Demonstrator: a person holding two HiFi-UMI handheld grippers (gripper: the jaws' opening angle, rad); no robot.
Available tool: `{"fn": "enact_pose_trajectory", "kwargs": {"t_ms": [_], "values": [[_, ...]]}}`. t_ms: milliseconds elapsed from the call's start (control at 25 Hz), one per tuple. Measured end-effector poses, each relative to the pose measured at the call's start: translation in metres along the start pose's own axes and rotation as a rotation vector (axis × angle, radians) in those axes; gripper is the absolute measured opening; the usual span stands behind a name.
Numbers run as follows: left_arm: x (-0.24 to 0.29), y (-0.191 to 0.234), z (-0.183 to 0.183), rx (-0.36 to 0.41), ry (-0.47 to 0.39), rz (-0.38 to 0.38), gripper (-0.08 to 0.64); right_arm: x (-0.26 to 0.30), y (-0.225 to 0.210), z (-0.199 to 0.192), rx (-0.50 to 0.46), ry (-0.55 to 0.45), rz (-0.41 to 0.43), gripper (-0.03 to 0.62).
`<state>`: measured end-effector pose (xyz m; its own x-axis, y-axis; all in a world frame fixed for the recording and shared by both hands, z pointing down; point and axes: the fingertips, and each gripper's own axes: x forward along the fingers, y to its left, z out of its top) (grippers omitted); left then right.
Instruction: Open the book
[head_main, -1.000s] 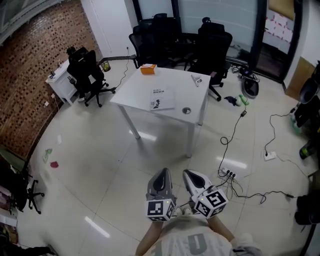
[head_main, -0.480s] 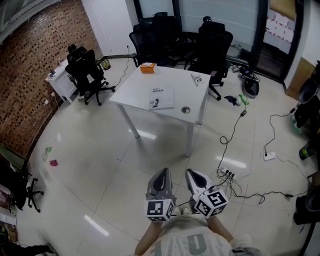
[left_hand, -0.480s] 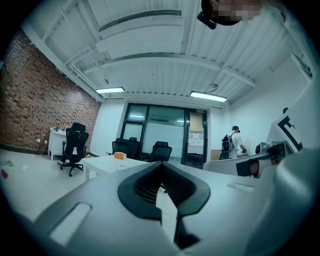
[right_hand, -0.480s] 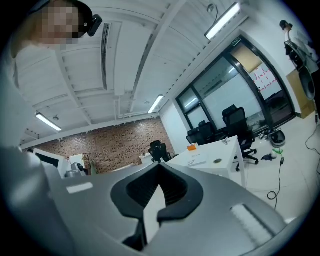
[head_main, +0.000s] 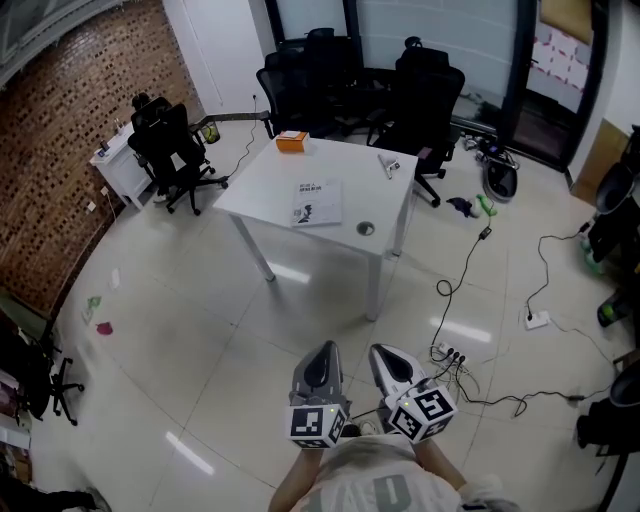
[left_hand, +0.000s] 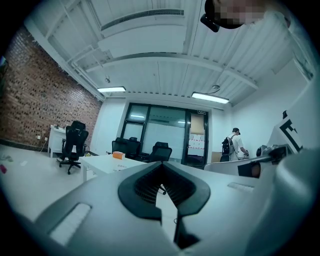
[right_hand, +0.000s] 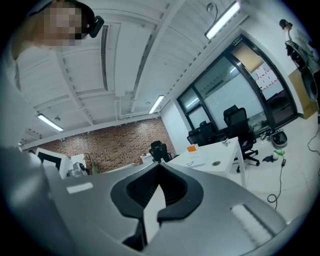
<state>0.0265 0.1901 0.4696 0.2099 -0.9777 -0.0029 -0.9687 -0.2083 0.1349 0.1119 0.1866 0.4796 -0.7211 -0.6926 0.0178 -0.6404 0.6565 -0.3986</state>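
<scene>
Left tool (head_main: 322, 352) clenched, nothing between its jaws, held level over the floor. Right tool (head_main: 385, 353) just beside it, likewise clenched and empty. Book (head_main: 317, 202) lies closed on the white surface (head_main: 260, 185), well apart from both tools. Only the left gripper view catches a distant person (left_hand: 234, 145) wearing a backpack.

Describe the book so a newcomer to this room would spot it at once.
Find the white table in front of the black office chairs. The book lies flat and closed near its nearer edge. It is the only wide, thin thing there, white with dark print on the cover, unlike the small orange box at the far corner and the round grey disc to its right.
</scene>
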Motion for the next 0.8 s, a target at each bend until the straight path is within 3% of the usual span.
{"fn": "enact_pose_trajectory", "kwargs": {"t_ms": [160, 360, 640, 800], "values": [[-0.004, -0.006, -0.018, -0.023, 0.017, 0.033, 0.011, -0.003, -0.023, -0.021, 0.042, 0.073, -0.021, 0.005], [0.003, 0.025, -0.029, -0.062, 0.036, 0.085, 0.011, 0.016, -0.025, -0.03, 0.041, 0.096, -0.001, 0.005], [0.055, 0.054, -0.037, -0.07, 0.052, 0.062, 0.011, 0.061, -0.053, -0.028, 0.04, 0.102, -0.041, 0.005], [0.101, 0.08, -0.052, -0.171, 0.082, 0.033, 0.011, 0.093, -0.074, -0.022, 0.022, 0.108, -0.079, 0.005]]}}
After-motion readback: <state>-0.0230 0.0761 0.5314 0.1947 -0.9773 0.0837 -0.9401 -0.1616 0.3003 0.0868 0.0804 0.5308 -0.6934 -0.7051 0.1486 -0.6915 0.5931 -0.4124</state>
